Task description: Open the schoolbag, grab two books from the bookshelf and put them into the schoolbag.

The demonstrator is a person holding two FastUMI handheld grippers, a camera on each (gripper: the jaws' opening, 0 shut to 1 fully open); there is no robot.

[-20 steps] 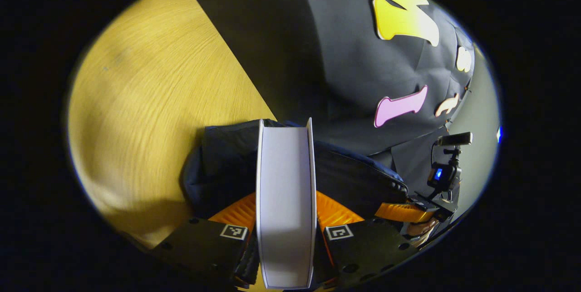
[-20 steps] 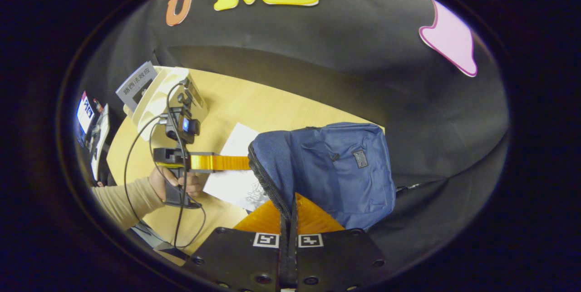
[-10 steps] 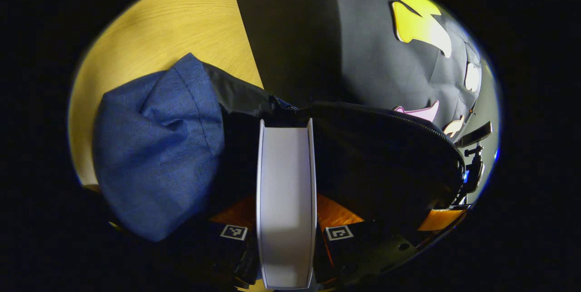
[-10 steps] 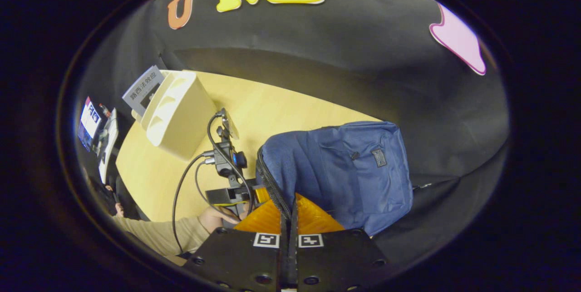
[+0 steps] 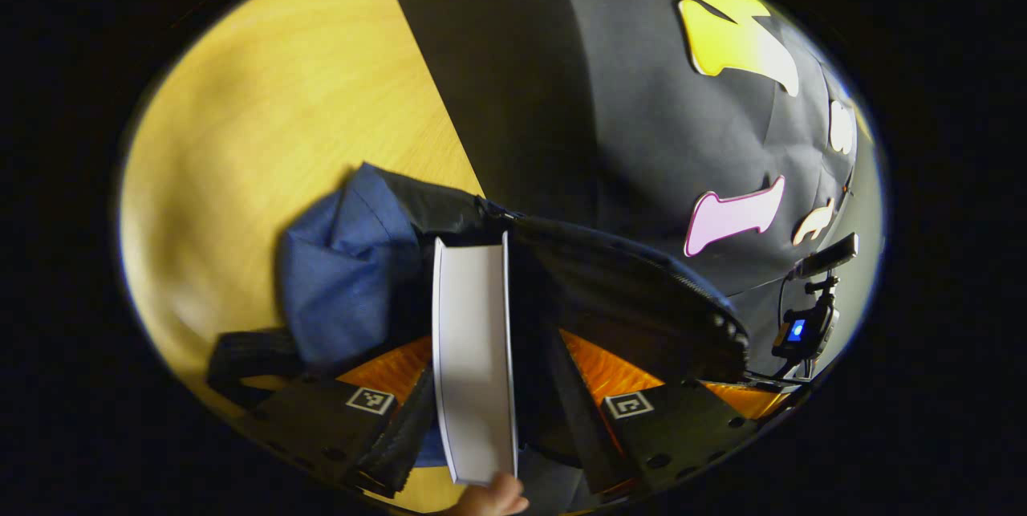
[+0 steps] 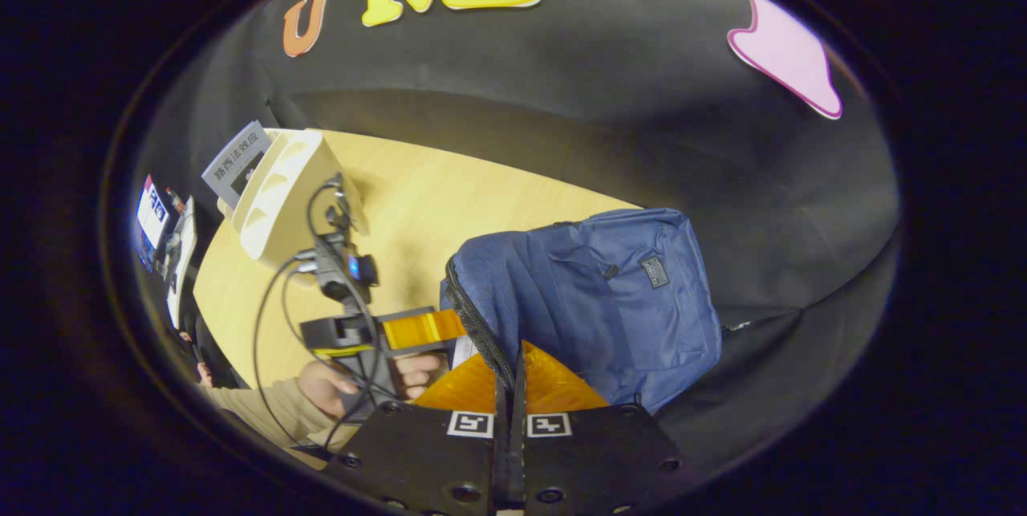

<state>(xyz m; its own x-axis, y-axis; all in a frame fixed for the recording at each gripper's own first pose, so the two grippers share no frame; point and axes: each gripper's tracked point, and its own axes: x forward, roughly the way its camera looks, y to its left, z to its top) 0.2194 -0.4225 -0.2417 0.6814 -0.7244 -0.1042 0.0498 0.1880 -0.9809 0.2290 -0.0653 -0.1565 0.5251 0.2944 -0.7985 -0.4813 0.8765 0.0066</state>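
Now the left gripper, jaws wide, is letting the white book slip into the blue schoolbag; the right gripper, clamped on the zipper edge, should be keeping the mouth taut.

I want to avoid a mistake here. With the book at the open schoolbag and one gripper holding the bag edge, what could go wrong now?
1. The left gripper looks open around the book, so it could tip out instead of sliding in.
2. If the right gripper slips off the zipper edge, the schoolbag mouth could sag against the book.
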